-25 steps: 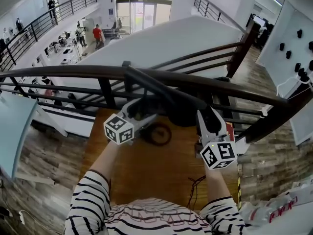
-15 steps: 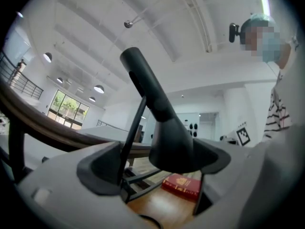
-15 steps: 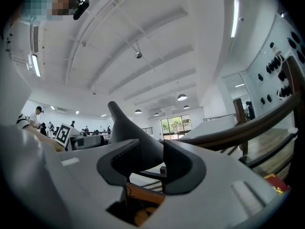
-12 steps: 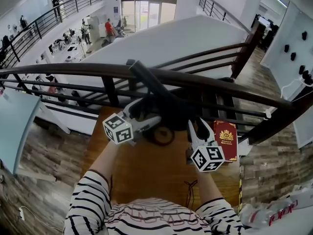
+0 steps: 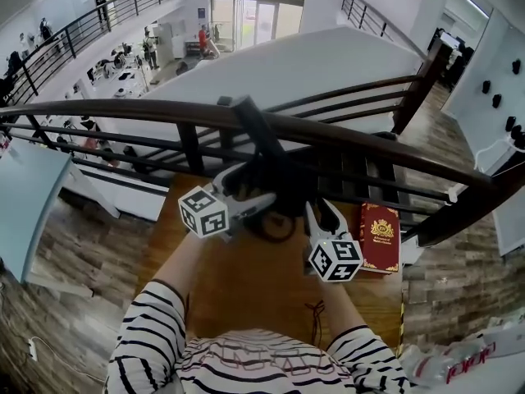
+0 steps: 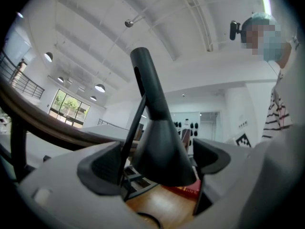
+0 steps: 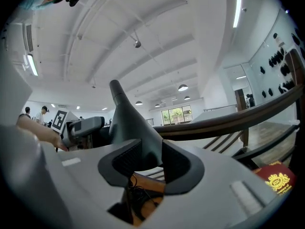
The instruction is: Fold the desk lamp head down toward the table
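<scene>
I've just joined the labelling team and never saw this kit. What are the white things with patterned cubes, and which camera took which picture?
There is no robot here. A person holds a hand-worked two-jaw gripper in each hand, and the patterned cubes are part of the grippers. The wide picture comes from a camera on the person's head, looking down at a wooden table beside a railing. The other two come from cameras riding on the grippers, each looking along its own jaws. On the table are a dark desk lamp, a red book and a thin cable. The left gripper has its jaws apart around the cone-shaped lamp head. The right gripper has its jaws nearly together right at the lamp head; I cannot tell whether they pinch it.
</scene>
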Action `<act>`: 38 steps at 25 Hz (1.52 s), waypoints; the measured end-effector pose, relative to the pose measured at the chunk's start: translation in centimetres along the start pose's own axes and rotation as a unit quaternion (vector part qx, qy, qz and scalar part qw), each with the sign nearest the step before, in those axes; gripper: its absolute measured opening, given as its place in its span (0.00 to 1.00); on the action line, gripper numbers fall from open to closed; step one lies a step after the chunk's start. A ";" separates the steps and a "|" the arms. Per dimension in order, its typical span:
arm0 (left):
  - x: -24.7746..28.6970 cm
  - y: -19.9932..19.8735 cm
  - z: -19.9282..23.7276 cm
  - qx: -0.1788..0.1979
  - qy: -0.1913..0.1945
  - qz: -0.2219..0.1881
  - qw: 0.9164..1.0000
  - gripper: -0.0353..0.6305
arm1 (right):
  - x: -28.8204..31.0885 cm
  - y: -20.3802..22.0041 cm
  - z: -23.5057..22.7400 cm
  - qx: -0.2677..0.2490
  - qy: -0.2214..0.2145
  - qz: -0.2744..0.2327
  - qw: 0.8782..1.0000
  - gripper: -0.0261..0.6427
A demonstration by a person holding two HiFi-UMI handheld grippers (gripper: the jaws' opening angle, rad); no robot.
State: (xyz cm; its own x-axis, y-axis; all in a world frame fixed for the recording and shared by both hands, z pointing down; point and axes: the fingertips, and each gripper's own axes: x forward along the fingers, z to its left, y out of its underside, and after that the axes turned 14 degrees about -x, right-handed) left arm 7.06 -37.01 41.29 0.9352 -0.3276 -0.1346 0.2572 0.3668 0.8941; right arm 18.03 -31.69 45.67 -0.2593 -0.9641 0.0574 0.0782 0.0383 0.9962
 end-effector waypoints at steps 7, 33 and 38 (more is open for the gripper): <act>-0.6 0.3 0.0 -0.002 -0.010 0.003 1.000 0.76 | 0.3 0.2 0.7 0.000 -0.006 0.008 1.000 0.18; -8.9 4.1 -6.4 0.068 -0.105 -0.030 0.992 0.73 | -9.5 2.0 4.3 0.037 -0.024 0.031 0.999 0.26; -10.7 5.0 -7.9 0.078 -0.126 -0.043 0.988 0.71 | -11.2 4.2 5.8 0.050 -0.046 0.047 0.997 0.26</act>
State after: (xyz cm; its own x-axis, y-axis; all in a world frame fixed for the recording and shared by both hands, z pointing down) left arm 0.29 -24.84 43.85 0.8162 -0.5654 -0.1193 0.2740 0.1969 0.9414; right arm 15.68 -19.21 49.59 -0.3436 -0.9268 0.1518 0.0109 0.1577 0.9874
